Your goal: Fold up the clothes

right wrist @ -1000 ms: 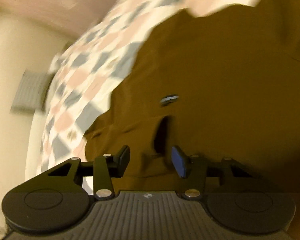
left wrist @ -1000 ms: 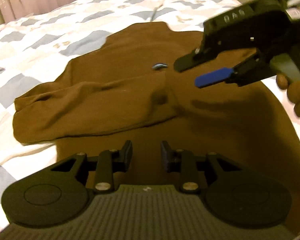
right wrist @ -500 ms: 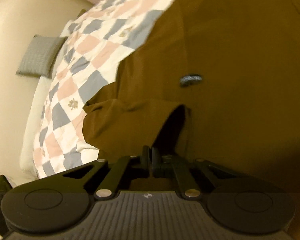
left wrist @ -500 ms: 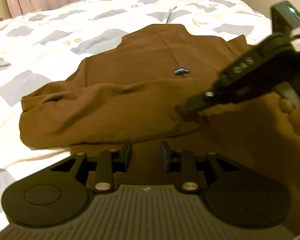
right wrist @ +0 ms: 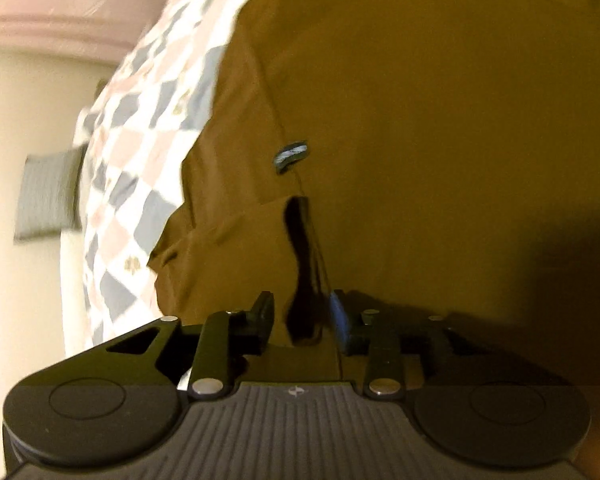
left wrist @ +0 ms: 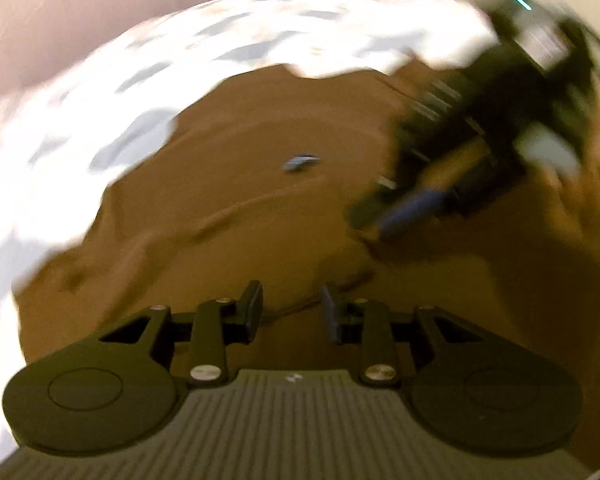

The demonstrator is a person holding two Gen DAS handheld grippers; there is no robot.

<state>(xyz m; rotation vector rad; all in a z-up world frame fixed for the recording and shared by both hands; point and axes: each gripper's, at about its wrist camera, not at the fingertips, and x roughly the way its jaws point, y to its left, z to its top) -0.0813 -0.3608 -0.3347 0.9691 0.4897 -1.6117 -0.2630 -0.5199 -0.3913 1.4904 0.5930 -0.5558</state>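
Observation:
A brown long-sleeved garment [left wrist: 240, 240] lies spread on the bed, with a small dark label [left wrist: 300, 162] near its middle. My left gripper [left wrist: 291, 314] hovers open over the near part of the cloth, with nothing between its fingers. This view is motion-blurred. My right gripper [left wrist: 373, 220] comes in from the upper right, its tips down at the sleeve cuff [left wrist: 363, 236]. In the right wrist view the right gripper [right wrist: 301, 316] is open. Its fingers straddle the dark cuff opening [right wrist: 300, 240] of the sleeve, which is folded across the body [right wrist: 419, 120]. The label [right wrist: 290, 154] sits just beyond.
The garment rests on a white, grey and pink patchwork bedspread [left wrist: 180, 60] [right wrist: 140, 140]. A grey pillow [right wrist: 48, 196] lies by the cream wall at the left. A pink curtain [left wrist: 60, 20] hangs behind the bed. A hand [left wrist: 587, 200] holds the right gripper.
The right gripper was shut at the sleeve cuff half a second ago and is now open. The left gripper has swung, so its view blurs and shows more of the bed's far side.

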